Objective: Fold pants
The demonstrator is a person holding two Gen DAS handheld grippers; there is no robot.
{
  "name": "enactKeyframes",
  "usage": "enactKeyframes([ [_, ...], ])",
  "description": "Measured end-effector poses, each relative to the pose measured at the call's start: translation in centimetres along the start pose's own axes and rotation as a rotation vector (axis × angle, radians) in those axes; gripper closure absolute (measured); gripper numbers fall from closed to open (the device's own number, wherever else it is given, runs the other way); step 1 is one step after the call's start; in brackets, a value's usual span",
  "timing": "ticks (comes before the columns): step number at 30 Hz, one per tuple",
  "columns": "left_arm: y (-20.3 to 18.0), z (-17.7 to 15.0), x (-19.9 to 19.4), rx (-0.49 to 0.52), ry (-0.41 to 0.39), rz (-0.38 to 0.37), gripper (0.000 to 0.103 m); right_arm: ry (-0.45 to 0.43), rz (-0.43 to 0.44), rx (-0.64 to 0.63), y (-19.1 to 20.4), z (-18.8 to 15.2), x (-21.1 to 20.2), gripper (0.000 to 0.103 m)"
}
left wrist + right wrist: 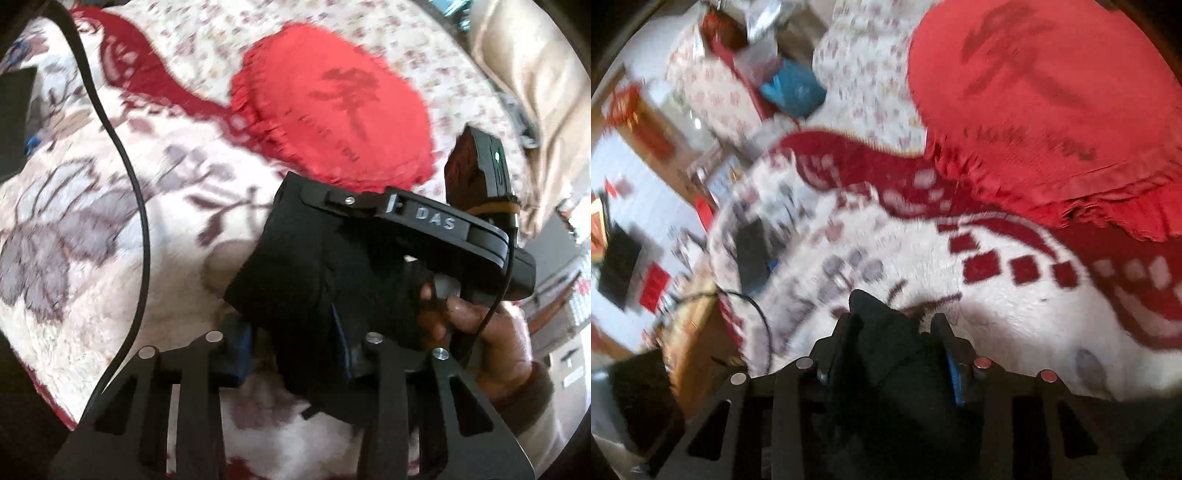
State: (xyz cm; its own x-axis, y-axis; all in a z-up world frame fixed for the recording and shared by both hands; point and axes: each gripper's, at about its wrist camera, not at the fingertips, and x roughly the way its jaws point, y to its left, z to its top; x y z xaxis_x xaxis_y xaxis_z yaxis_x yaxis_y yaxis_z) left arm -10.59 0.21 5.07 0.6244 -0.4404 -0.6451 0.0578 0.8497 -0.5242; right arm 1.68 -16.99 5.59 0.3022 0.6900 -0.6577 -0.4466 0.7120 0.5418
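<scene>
**A:** Pants [295, 280], the black ones: where are they right now?

**B:** Bunched between both tools, lifted off the bed. In the left wrist view the dark cloth fills the space in front of the left claw [291, 350] and runs on to the right tool, which a hand [480, 325] grips by its handle. In the right wrist view a peak of the same cloth stands between the two fingers of the right claw [894, 343].

**A:** Are the claws pinching it?

**B:** I judge so. The right claw is drawn in on the fabric, with cloth packed against both fingers and no gap showing. The left claw has cloth across its blue-padded fingers [238, 354] and looks closed on it too, though the fold hides the far pad.

**A:** Why hold it in two places?

**B:** Probably to keep an edge stretched, so it can be carried over as one straight line rather than a sagging heap. The two grips sit close together, which suggests a short edge such as a hem or the waist; I can't tell which.

**A:** And underneath?

**B:** A white blanket [997, 332] with red and grey flower patterns covers the bed. A red frilled cushion [332, 99] lies beyond, well apart from the cloth. A black cable [136, 192] loops over the blanket on the left.

**A:** Any risk?

**B:** Both views are blurred, so exact contact is uncertain, and a thick bunch could slip from one pad.
</scene>
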Motion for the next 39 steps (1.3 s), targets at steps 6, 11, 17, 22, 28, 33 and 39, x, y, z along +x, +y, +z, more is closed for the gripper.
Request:
enactKeyframes([
  [6,-6.4,-0.1,-1.6,0.218,-0.069,-0.113,0.071,-0.181,-0.101,0.101,-0.4,-0.5,-9.6,0.033],
  [11,-10.3,-1.9,-0.6,0.347,-0.050,-0.158,0.071,-0.275,-0.100,0.267,-1.9,-2.9,-16.3,0.016],
  [17,-13.0,-4.0,0.4,0.444,-0.017,-0.153,0.071,-0.187,-0.112,0.352,-2.5,-5.1,-16.5,0.003],
  [22,-14.4,-6.1,0.8,0.525,0.021,-0.144,0.071,-0.120,-0.161,0.386,-2.6,-6.4,-15.3,0.003],
  [28,-15.3,-7.6,1.2,0.586,0.070,-0.162,0.071,-0.043,-0.157,0.373,-3.7,-9.1,-13.9,0.017],
  [33,-14.8,-7.5,-0.6,0.636,0.150,-0.229,0.071,-0.137,-0.080,0.420,-6.2,-10.8,-15.4,0.071],
  [39,-14.1,-5.6,-2.8,0.664,0.120,-0.207,0.071,-0.212,-0.121,0.244,-3.7,-9.0,-19.9,0.075],
])
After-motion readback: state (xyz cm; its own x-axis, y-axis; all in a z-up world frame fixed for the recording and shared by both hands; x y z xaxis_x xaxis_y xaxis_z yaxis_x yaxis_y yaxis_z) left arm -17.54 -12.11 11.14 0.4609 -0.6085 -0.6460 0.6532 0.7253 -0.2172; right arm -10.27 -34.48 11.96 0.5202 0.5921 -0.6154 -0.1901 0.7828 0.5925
